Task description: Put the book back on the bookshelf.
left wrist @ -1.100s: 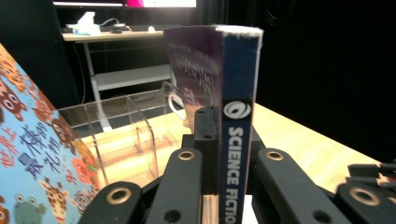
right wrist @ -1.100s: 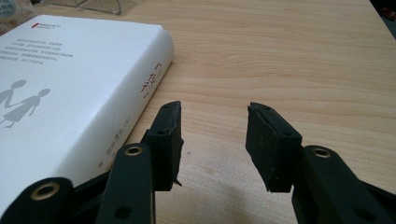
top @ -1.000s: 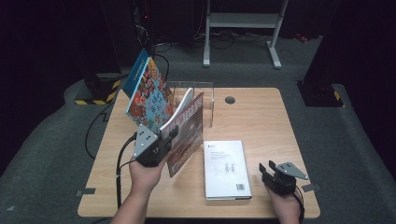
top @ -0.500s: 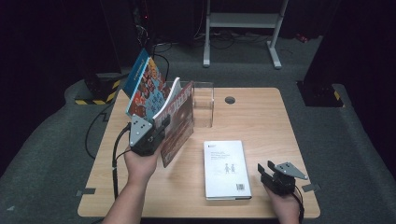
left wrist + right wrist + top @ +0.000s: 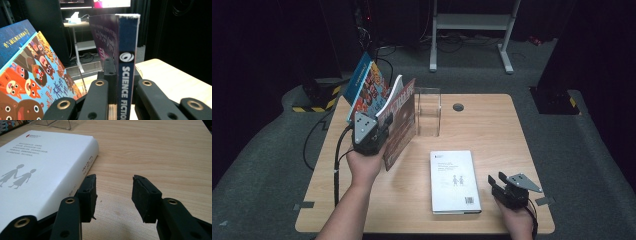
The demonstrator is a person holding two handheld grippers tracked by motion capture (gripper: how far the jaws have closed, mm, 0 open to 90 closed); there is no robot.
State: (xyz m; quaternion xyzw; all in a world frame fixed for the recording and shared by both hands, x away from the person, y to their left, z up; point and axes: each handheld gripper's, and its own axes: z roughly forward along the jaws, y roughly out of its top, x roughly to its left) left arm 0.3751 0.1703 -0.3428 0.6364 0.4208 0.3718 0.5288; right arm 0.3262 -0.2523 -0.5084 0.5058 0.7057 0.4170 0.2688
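My left gripper (image 5: 382, 127) is shut on a book with a red-purple cover (image 5: 402, 120) and holds it upright above the table's far left. In the left gripper view the book's blue spine (image 5: 127, 65) reads "SCIENCE FICTION" and stands between the jaws of my left gripper (image 5: 125, 75). A colourful animal picture book (image 5: 371, 89) leans just to its left and appears close by as the picture book (image 5: 32, 72). A white book (image 5: 454, 181) lies flat near the front. My right gripper (image 5: 498, 182) rests open beside it, and my right gripper (image 5: 113, 195) has nothing between its pads.
A clear acrylic stand (image 5: 428, 111) sits just right of the held book, at the far middle of the wooden table (image 5: 492, 130). A round cable hole (image 5: 458, 106) is behind it. The white book's spine (image 5: 85, 167) lies left of the right jaws.
My left gripper has carried the held book away from me and slightly left, closer to the leaning picture book. The right gripper and the white book have stayed put.
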